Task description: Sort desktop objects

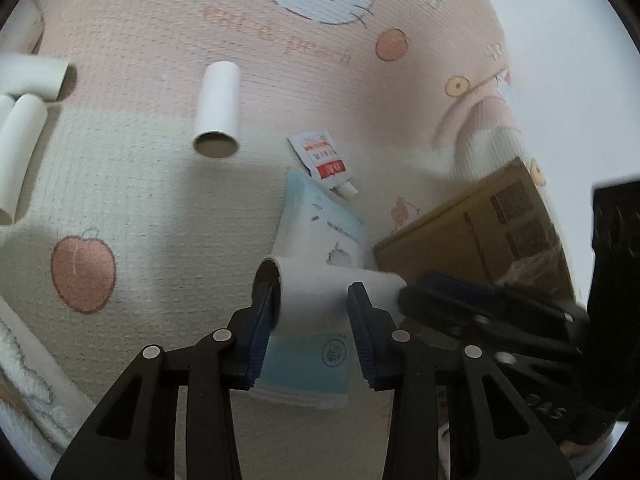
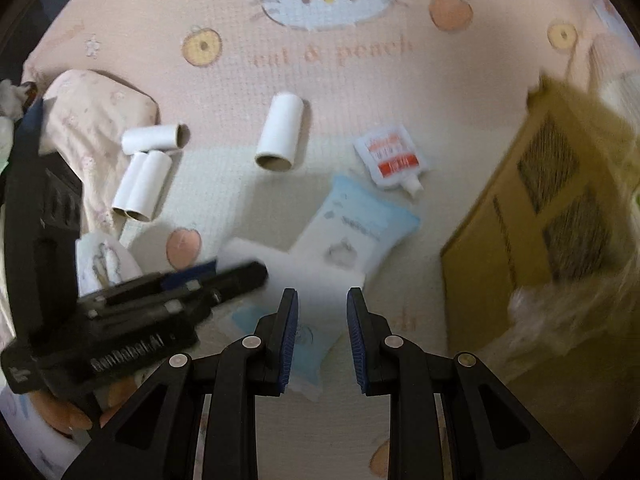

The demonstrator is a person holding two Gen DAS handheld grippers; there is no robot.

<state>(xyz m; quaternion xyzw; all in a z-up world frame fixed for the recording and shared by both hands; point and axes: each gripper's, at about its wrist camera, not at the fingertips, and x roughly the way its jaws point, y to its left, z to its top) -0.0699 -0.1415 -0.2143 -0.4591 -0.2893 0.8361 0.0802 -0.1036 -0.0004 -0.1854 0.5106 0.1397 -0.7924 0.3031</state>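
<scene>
My left gripper (image 1: 314, 296) is shut on a white cardboard tube (image 1: 328, 290) and holds it crosswise above a blue and white tissue pack (image 1: 320, 228). One finger sits inside the tube's open left end. In the right wrist view the left gripper (image 2: 240, 272) reaches in from the left with the tube (image 2: 280, 268). My right gripper (image 2: 322, 300) is open and empty, just beside the tube's right end. Another tube (image 2: 280, 132) lies alone on the mat. A white and red spout pouch (image 2: 390, 158) lies beyond the tissue pack (image 2: 352, 228).
Three more tubes (image 2: 144, 184) lie grouped at the left, next to a pink cloth bundle (image 2: 92, 120). A brown cardboard box (image 2: 532, 216) stands at the right. A patterned white paper roll (image 2: 104, 264) lies at the lower left. The mat (image 2: 328, 56) shows a cat and peaches.
</scene>
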